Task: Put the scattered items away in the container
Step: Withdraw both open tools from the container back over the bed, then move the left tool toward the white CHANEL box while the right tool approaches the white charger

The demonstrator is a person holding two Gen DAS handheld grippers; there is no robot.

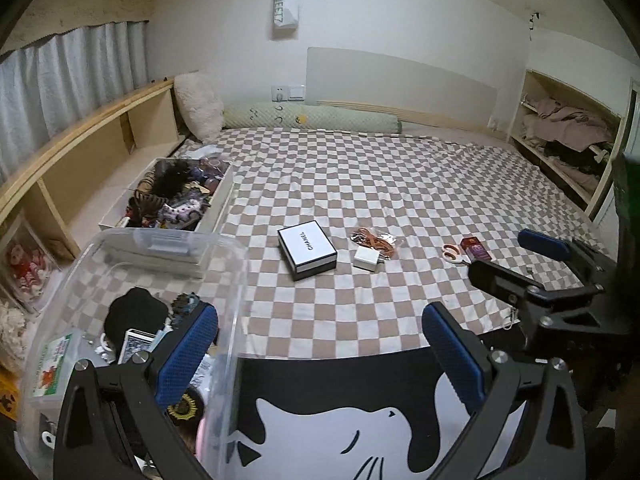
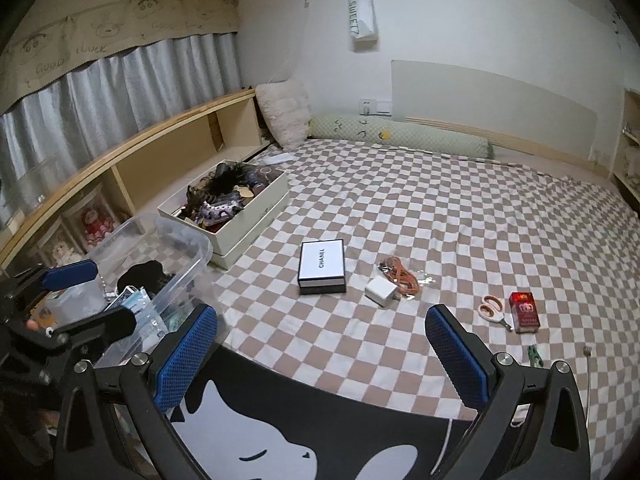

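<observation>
Both hand-held grippers (image 1: 320, 344) (image 2: 320, 344) gape wide, empty; white charger (image 2: 381, 291) lies well ahead.

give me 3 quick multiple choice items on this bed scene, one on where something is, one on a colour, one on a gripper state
1. Where are the scissors?
A. in the clear bin
B. beside the red pack
C. on the Chanel box

2. What colour is the cable behind the white charger?
A. orange
B. green
C. blue

3. How is the right gripper?
A. shut on the charger
B. shut, empty
C. open, empty

Answers:
1 B: they lie on the bedsheet next to the red pack.
2 A: the coil looks orange.
3 C: its blue pads stand wide apart, nothing between.
</observation>
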